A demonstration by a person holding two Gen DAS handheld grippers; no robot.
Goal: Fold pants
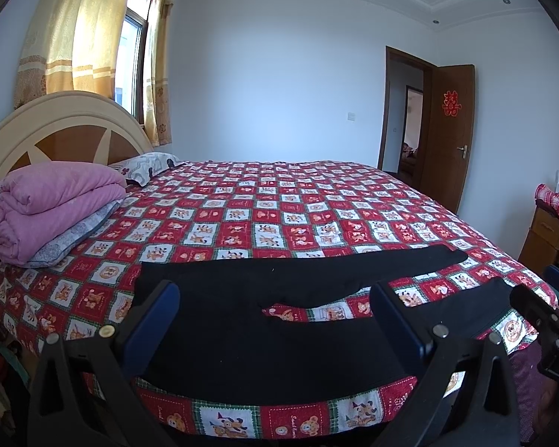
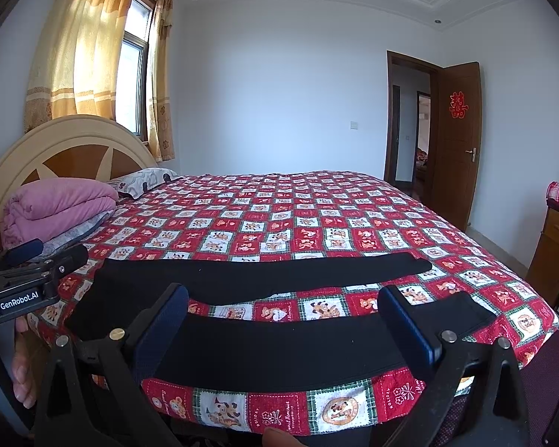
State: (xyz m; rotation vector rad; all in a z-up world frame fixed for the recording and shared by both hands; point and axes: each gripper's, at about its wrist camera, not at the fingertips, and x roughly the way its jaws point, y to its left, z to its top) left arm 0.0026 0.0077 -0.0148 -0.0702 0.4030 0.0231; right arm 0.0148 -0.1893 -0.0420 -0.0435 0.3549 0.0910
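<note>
A: What is shown by the left wrist view?

B: The left gripper [image 1: 275, 320] is held above the near edge of the bed [image 1: 242, 201], its fingers [image 1: 152, 316] spread wide with nothing gripped. The black pants [image 1: 242, 320] are laid flat on the quilt, directly ahead of and between the fingers. The waist end is seen beyond the left finger, and the two legs are splayed toward the right, with a wedge of quilt exposed between them. Part of the right gripper [image 1: 540, 316] is glimpsed beyond the right finger.

A: And by the right wrist view?

B: The right gripper [image 2: 283, 320] is likewise held open and empty. The nearer leg is framed between its fingers [image 2: 406, 320], its cuff lying just past the right finger; the farther leg is stretched out beyond. The left gripper [image 2: 33, 264] is seen off to the left, with a hand [image 2: 22, 365] wrapped on its handle.

A: What could go wrong from here?

B: Since the legs are not aligned, a crooked fold could be produced if one leg is carried over without being matched to the other. The quilt could be pinched together with the thin fabric if the fingers are pressed too deep. The nearer leg lies close to the bed's edge, so it could be dragged off by a careless pull.
</note>
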